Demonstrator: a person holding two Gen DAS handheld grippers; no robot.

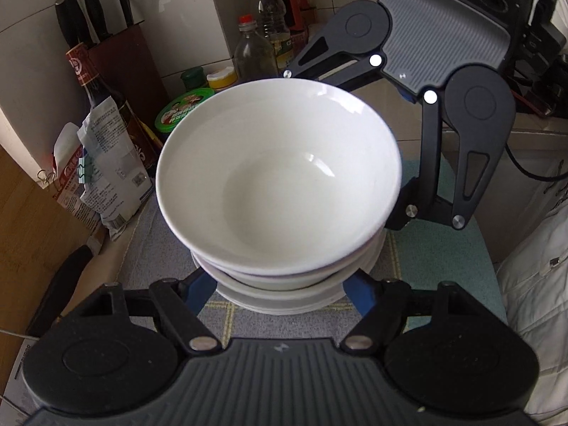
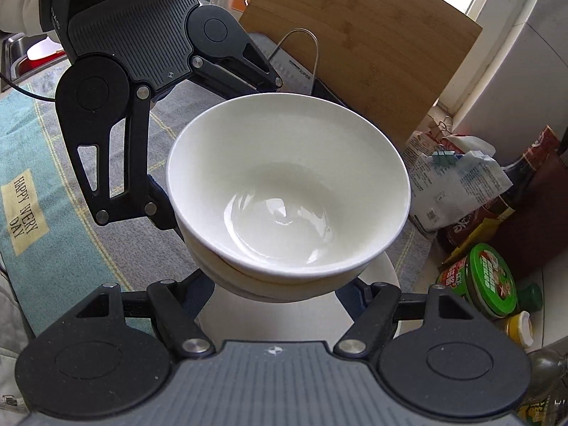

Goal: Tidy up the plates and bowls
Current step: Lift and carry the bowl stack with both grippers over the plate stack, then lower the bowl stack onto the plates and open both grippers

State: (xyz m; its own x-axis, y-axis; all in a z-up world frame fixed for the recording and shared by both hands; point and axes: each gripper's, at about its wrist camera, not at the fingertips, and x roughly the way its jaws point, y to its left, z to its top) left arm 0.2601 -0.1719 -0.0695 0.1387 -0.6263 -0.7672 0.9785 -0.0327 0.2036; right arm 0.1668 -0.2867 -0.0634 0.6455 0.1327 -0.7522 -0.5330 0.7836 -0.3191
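Up close, bottom of the left wrist view: left gripper (image 1: pixel 280 284), blue-padded fingers (image 1: pixel 198 293) pinching the low part of a stack of glossy white ceramic bowls (image 1: pixel 277 177) from both sides. Stack fills frame centre, at least three nested, top bowl empty. Right gripper (image 1: pixel 340 135) enters from upper right, its jaws clamped on the far side of the same stack. Under the stack, a grey-and-teal checked cloth mat (image 1: pixel 443 255). Whether the stack touches the mat, cannot tell. Left of centre, a crumpled white printed bag (image 1: pixel 106 163) and a green-lidded round tub (image 1: pixel 181 110). Further back, upper left, dark knife block with black-handled knives (image 1: pixel 117 46); top centre, clear plastic bottles (image 1: pixel 254 49). Right wrist view, upper right: bamboo cutting board (image 2: pixel 362 42) leaning upright behind the bowls.
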